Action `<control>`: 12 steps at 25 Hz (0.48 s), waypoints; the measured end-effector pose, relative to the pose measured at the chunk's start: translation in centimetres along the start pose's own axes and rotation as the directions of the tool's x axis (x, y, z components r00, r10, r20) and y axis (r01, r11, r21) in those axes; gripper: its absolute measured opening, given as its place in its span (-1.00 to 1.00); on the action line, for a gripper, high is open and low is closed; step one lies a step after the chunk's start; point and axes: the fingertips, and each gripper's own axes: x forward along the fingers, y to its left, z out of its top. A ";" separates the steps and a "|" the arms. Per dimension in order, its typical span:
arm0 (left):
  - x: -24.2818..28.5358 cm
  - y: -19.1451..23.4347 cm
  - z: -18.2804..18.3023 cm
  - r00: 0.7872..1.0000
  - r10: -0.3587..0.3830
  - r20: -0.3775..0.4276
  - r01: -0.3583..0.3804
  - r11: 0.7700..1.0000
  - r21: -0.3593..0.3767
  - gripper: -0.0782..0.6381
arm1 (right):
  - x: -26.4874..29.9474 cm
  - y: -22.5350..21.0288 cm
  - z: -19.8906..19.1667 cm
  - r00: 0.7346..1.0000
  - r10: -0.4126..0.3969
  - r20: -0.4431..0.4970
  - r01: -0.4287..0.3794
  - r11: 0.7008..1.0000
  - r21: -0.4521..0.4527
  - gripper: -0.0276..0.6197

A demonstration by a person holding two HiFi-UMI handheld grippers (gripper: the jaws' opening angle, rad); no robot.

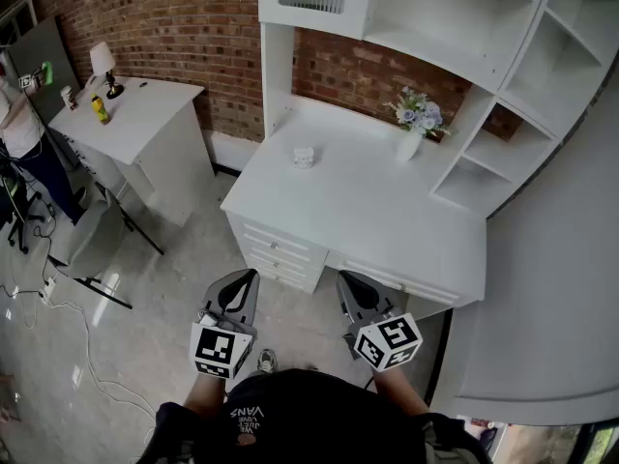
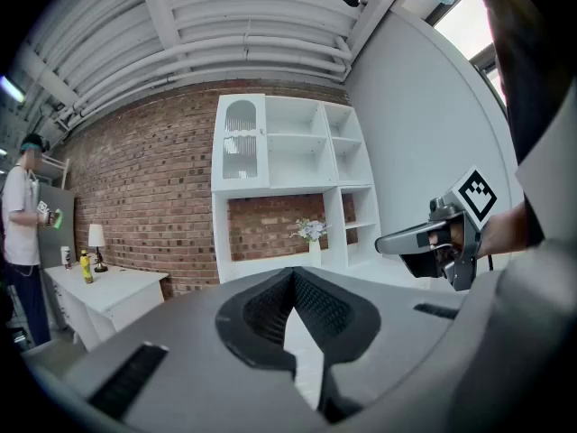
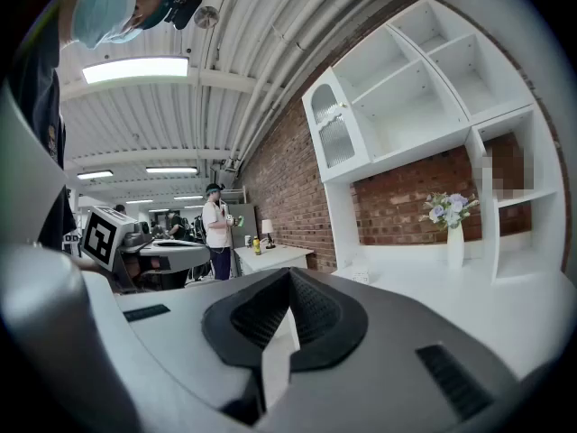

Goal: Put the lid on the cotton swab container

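Left gripper (image 1: 248,280) and right gripper (image 1: 345,280): both are held side by side in front of the desk (image 1: 387,230), just short of its drawer front, above the glossy grey floor (image 1: 145,317). On each gripper the two dark grey jaws are pressed together tip to tip, with nothing between them. The inner faces of the jaws carry a fine ribbed texture. Each gripper bears a cube with black-and-white square markers at its rear.

Desk: white, smooth, with a flat top and drawers (image 1: 280,254) below the front edge. The cotton swab container (image 1: 304,157) is a small white boxy item standing on the desk top, toward the back left, well apart from both grippers. It is too small to tell whether a lid is on it. A slim white vase (image 1: 410,146) with pale purple flowers stands at the back of the desk top, toward the right. White open shelves (image 1: 455,27) rise above the back of the desk, against a rough red brick wall (image 1: 174,27)
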 end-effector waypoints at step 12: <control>0.5 3.7 -1.4 0.998 -0.070 -0.008 0.069 0.997 -0.047 -0.76 | 3.0 1.1 0.0 0.998 -0.058 0.026 0.057 0.997 0.054 -0.92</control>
